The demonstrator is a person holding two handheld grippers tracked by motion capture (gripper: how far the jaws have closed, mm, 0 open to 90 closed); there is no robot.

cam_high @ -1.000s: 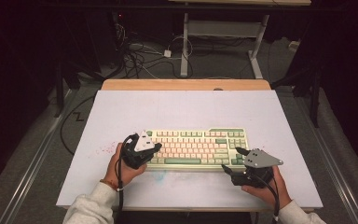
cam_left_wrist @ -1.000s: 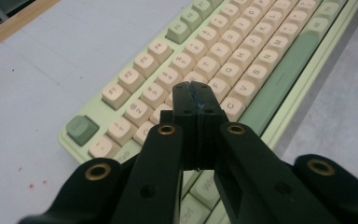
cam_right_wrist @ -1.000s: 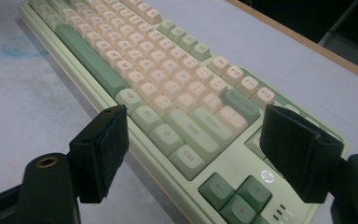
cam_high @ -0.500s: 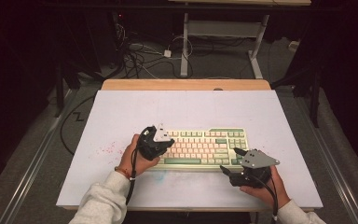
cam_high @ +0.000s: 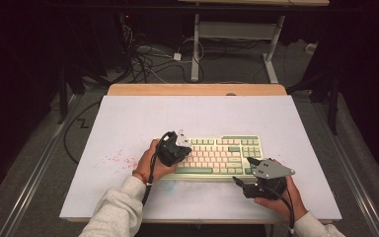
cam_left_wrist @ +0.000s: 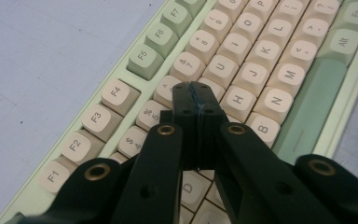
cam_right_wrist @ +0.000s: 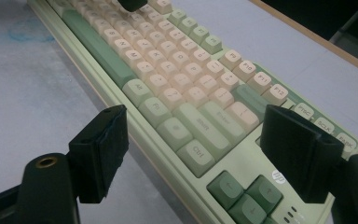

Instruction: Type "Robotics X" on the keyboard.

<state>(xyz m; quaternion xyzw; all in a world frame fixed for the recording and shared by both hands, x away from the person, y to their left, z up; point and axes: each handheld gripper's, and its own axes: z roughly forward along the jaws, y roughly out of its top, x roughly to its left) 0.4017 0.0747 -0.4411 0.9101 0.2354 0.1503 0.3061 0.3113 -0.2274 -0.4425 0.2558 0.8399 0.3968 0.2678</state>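
Since the earlier frame, the left gripper (cam_high: 177, 143) has travelled from the left end of the keyboard (cam_high: 227, 148) inward over its keys, while the right gripper (cam_high: 249, 173) has kept its place at the near right corner. The keyboard lies square on the white table (cam_high: 128, 118), near the front edge, a faint pink stain (cam_high: 121, 159) to its left.

In the left gripper view the jaws are pressed together with nothing between them, forming a single blunt tip (cam_left_wrist: 196, 100) poised over the keys around the 6, Y and H. The right gripper's jaws stand wide apart, straddling the keyboard's corner by the arrow keys (cam_right_wrist: 242, 193) without touching it, as far as the right gripper view shows.

The step in hand looks like pressing a key with the closed left tip while the right gripper waits beside the board. The next move likely calls for a short, straight drop onto one keycap, centred so the tip does not catch a neighbour.
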